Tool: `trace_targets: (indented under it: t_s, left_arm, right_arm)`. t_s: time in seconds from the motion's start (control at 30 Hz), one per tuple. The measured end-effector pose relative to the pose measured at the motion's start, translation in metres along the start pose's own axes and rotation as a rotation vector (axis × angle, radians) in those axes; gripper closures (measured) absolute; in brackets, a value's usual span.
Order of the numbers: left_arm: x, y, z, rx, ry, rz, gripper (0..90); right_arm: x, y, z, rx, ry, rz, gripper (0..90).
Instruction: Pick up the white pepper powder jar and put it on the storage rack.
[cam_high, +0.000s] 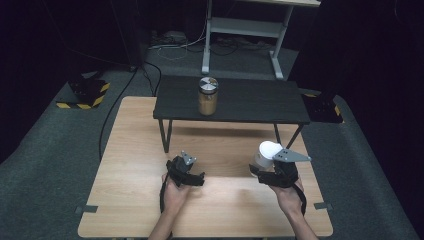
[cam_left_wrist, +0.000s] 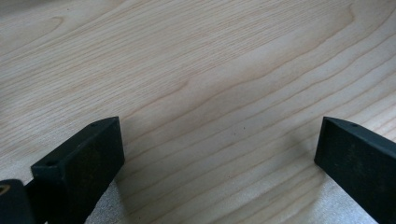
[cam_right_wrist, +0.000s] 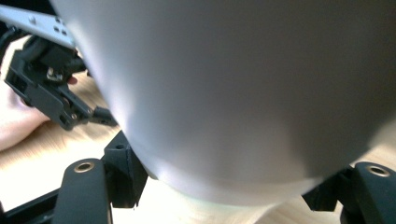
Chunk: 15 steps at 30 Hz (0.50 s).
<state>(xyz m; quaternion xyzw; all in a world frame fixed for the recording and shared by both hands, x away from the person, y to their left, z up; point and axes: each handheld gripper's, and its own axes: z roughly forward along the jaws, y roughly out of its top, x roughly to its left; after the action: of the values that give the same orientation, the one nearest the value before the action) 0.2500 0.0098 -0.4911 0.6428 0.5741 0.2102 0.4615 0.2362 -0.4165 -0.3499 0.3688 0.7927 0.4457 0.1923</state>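
Wood-grain laminate covers the large table (cam_high: 135, 150), whose pale top runs from the near edge to the grey carpet (cam_high: 45, 150) on either side. Across its far part stands a low black shelf (cam_high: 250, 102) on thin dark legs, spanning most of the table's width. On that shelf, left of its middle, stands an upright gold canister (cam_high: 208, 96) with a silver lid, well apart from both hands. Nearer the person, at the right of the table, the right gripper (cam_high: 265, 167) is clamped on a white cup (cam_high: 264, 155); in the right gripper view the cup's pale wall (cam_right_wrist: 243, 93) sits between the two black jaws, which press on it low at either side. From above, the cup looks tilted, its rounded end towards the shelf, and it lies just in front of the shelf's right legs. Whether it touches the tabletop cannot be told. At the left, the left gripper (cam_high: 184, 167) is held over the table in the person's left hand (cam_high: 175, 192). In the left gripper view its jaws stand wide apart, with bare wood grain (cam_left_wrist: 210, 93) between them. The two grippers are well apart from each other.
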Motion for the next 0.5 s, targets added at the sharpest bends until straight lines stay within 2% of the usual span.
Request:
trace_targets:
  t_s: [0.5]
  left_arm:
    - [0.0,0.0,0.0,0.0,0.0,-0.001,1.4]
  right_arm:
    - [-0.003,0.049,-0.017,-0.029,0.008,-0.043,30.1]
